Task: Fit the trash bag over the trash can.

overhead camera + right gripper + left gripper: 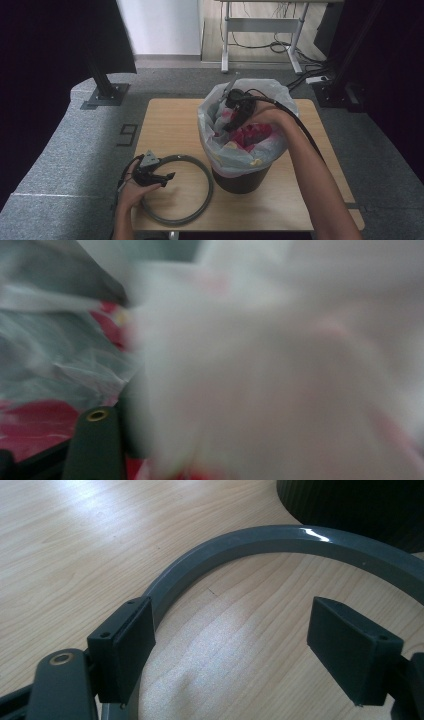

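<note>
Bin liner (223, 148), draped over dark bin (240, 180) at tabletop (170, 125) centre, right hand-held gripper (235, 112) inside at twelve o'clock, grip unclear; left hand-held gripper (162, 176) gaping astride grey ring (202, 200) at seven o'clock; likely tearing thin plastic if yanked.

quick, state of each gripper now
left gripper: open, by the grey ring, not gripping it
right gripper: in the bin bag, cannot tell
</note>
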The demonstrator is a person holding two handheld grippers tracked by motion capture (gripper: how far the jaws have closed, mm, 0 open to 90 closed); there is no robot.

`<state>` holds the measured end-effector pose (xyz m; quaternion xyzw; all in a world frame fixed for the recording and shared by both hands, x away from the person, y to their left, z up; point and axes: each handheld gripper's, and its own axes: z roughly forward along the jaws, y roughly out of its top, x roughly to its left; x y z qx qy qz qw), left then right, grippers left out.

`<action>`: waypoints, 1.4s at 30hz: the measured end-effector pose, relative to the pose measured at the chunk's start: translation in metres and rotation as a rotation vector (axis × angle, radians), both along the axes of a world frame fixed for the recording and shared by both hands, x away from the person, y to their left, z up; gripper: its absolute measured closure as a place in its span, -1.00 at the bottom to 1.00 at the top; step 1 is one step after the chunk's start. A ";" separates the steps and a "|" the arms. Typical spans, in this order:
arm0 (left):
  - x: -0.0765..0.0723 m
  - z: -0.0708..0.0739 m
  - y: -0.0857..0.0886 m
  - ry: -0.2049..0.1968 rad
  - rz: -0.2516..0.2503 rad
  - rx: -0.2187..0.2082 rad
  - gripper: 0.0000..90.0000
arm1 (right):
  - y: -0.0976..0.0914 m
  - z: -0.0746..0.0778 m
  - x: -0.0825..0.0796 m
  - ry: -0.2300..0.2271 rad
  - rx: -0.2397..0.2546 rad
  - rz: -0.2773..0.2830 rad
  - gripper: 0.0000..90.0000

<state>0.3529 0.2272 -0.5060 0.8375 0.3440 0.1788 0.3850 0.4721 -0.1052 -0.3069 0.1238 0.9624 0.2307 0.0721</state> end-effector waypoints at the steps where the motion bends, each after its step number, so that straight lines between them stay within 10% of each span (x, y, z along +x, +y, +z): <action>1: 0.000 0.000 0.000 0.000 0.000 0.001 -0.57 | -0.003 0.006 -0.001 -0.011 0.028 0.005 -0.30; 6: 0.000 0.000 -0.001 0.003 -0.003 0.002 -0.57 | -0.021 0.038 -0.013 -0.046 0.174 0.042 -0.33; 15: 0.000 -0.001 -0.005 0.008 -0.009 0.011 -0.57 | -0.049 0.074 -0.032 -0.115 0.283 0.047 0.01; 26: 0.000 -0.001 -0.003 0.006 -0.005 0.005 -0.57 | -0.029 0.047 -0.017 -0.080 0.164 0.013 0.37; 42: 0.000 -0.001 -0.001 0.008 -0.007 0.004 -0.57 | -0.012 -0.013 0.010 0.036 -0.050 -0.046 0.26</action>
